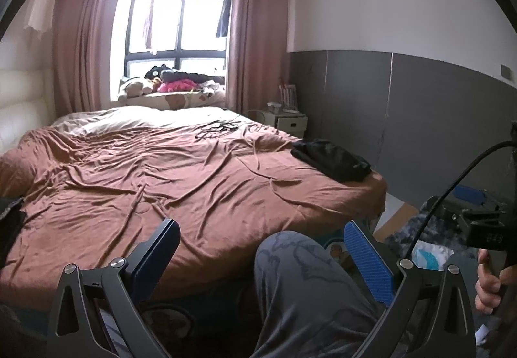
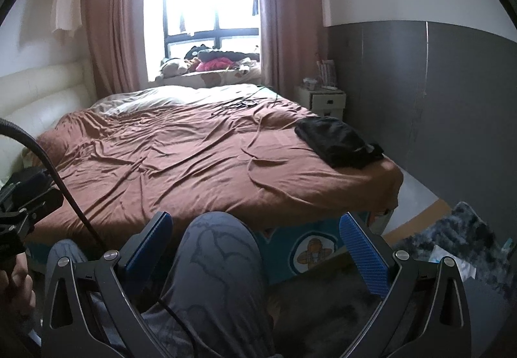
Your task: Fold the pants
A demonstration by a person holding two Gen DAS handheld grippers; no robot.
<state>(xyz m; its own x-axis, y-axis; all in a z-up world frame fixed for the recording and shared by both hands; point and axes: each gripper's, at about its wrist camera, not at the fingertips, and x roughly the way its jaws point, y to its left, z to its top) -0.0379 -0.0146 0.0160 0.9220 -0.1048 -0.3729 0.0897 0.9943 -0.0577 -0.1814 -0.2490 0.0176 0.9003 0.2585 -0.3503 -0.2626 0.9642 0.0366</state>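
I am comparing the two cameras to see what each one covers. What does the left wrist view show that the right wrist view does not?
Only the left wrist view shows dark fabric at its left edge and a blue object on the floor to the right.

Only the right wrist view shows the round cartoon print on the bed's side in full.

Both share the bed with the brown cover, the folded black pants near its right corner, the window, the white nightstand, and open jaws on the left gripper and right gripper.

The bed cover (image 2: pixel 181 164) was rust-brown, the folded pants (image 2: pixel 336 144) at centre right black, the curtains (image 2: pixel 110 34) dusty pink, the tool pads (image 2: pixel 362 254) ribbed blue
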